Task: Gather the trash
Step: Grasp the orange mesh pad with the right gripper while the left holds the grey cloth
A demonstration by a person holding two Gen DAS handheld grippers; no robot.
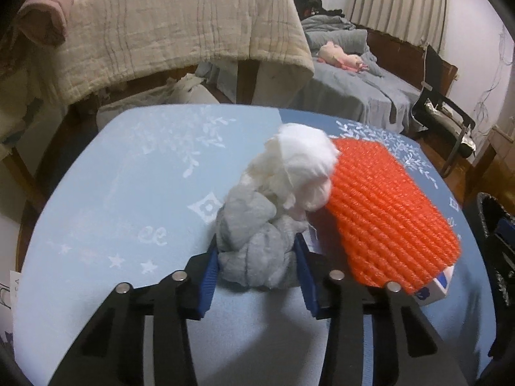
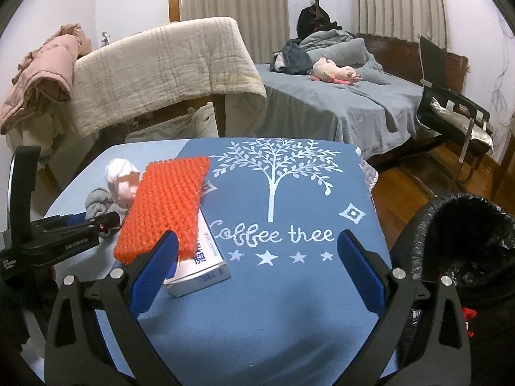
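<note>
While the left gripper (image 1: 257, 270) sits low on the blue tablecloth (image 1: 128, 193), its blue pads (image 1: 207, 276) are clamped on the near end of a crumpled tissue wad (image 1: 276, 206), grey in shadow near the jaws, white at the far end. No earlier picture, so only the grip itself is told: pads press both sides of the wad. The wad rests on the cloth, touching the left edge of an orange foam net sleeve (image 1: 386, 206). The sleeve lies over a small white-and-blue box (image 1: 434, 289), whose corner pokes out at the near end.

Right gripper (image 2: 257, 257) stands released, jaws wide apart, nothing between them, hovering over the "Coffee tree" print (image 2: 273, 234). Its left pad (image 2: 154, 263) is just in front of the sleeve's near end and the box; contact cannot be told. A bin lined with a black bag (image 2: 466, 234) stands to the right, beside the table edge. Behind: a chair draped with a beige quilt (image 2: 167, 67), a bed with grey bedding (image 2: 338, 103).
</note>
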